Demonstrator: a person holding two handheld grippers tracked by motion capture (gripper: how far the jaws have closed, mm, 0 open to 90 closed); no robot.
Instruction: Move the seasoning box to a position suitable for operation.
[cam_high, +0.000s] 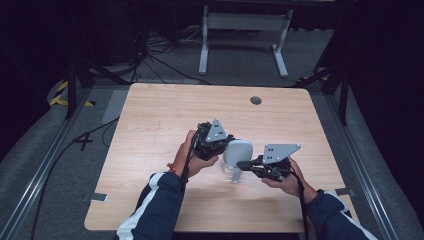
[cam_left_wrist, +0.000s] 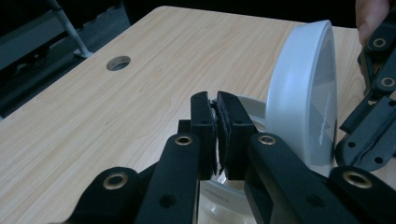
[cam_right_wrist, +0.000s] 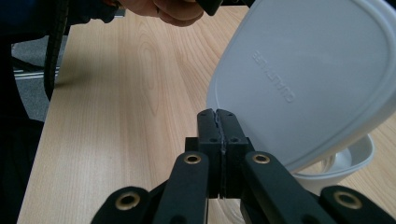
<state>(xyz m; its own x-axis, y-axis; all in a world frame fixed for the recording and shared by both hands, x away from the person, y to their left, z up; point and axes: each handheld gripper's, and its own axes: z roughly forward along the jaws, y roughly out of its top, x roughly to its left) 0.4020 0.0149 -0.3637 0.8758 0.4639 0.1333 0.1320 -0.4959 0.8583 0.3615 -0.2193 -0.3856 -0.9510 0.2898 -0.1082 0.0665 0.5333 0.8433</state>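
Observation:
A pale grey oval lid (cam_high: 241, 151) stands tilted up over a clear plastic container (cam_high: 231, 173) near the middle of the wooden table (cam_high: 160, 115). My left gripper (cam_high: 228, 145) is shut on the container's rim (cam_left_wrist: 250, 105), with the lid (cam_left_wrist: 303, 93) on edge just to the right of the jaws. My right gripper (cam_high: 241, 164) is shut at the lid's lower edge and appears to pinch it. In the right gripper view the lid's (cam_right_wrist: 303, 79) underside with raised lettering rises right of my shut gripper (cam_right_wrist: 218, 122), and the container (cam_right_wrist: 348, 161) sits below it.
A round cable hole (cam_high: 256, 100) lies at the table's far side. Beyond the table stands a grey metal frame (cam_high: 245, 22), with cables on the floor (cam_high: 165, 65). A metal bracket (cam_high: 98, 197) sticks out at the table's near left edge.

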